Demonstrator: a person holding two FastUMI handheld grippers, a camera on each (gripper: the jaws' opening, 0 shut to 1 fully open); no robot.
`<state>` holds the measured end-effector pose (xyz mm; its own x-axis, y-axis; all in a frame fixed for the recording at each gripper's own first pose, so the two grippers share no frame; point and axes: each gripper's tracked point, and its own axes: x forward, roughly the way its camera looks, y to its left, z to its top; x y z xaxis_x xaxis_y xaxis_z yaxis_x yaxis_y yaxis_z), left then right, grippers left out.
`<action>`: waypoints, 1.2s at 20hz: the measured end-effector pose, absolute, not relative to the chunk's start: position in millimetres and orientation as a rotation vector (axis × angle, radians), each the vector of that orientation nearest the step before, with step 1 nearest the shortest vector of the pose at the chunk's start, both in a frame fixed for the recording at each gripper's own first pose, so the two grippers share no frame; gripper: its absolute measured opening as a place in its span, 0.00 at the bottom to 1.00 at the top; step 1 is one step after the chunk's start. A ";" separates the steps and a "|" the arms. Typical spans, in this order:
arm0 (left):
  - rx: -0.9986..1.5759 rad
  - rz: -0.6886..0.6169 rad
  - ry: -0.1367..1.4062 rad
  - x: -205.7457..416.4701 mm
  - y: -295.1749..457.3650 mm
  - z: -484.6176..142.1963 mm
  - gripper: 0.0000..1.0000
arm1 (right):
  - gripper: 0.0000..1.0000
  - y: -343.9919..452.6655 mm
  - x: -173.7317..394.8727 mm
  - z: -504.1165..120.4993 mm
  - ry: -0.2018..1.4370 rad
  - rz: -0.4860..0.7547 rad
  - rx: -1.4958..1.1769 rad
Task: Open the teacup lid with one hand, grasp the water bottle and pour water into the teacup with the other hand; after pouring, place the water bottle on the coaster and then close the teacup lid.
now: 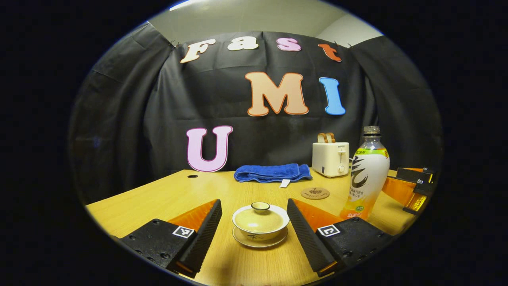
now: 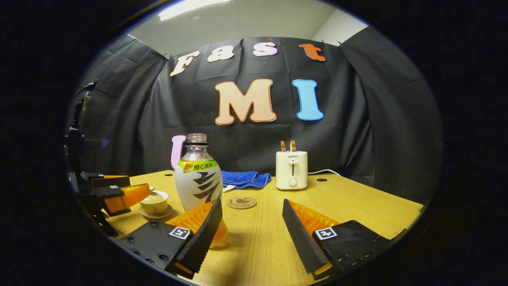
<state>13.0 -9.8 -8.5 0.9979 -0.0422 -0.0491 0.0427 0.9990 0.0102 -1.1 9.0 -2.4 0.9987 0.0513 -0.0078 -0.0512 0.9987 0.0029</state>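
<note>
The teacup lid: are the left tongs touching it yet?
Apart. In the left gripper view the left tongs stand open around the teacup, with bare table showing between each finger and the lid.

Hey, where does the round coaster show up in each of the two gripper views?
Left gripper view: the coaster lies right of centre on the table, behind the teacup, left of the water bottle.
Right gripper view: it lies near centre, right of the bottle.
Shared landmark: the white toaster stands behind it.
</note>
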 end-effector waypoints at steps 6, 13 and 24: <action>0.050 -0.074 0.111 36.5 -17.0 -12.2 0.95 | 0.97 9.4 -0.8 -1.6 0.006 0.053 0.002; 0.064 -0.099 0.198 51.6 -22.3 -31.4 0.67 | 0.96 8.8 -0.9 -2.4 0.007 0.050 0.002; 0.073 -0.099 0.177 59.2 -18.1 -29.2 0.26 | 0.96 18.0 -1.0 -4.7 0.023 0.103 0.007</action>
<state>59.2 -18.1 -29.2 0.9795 -0.0913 -0.1796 0.1043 0.9925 0.0642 -1.0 18.0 -4.7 0.9945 0.1025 -0.0224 -0.1023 0.9947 0.0080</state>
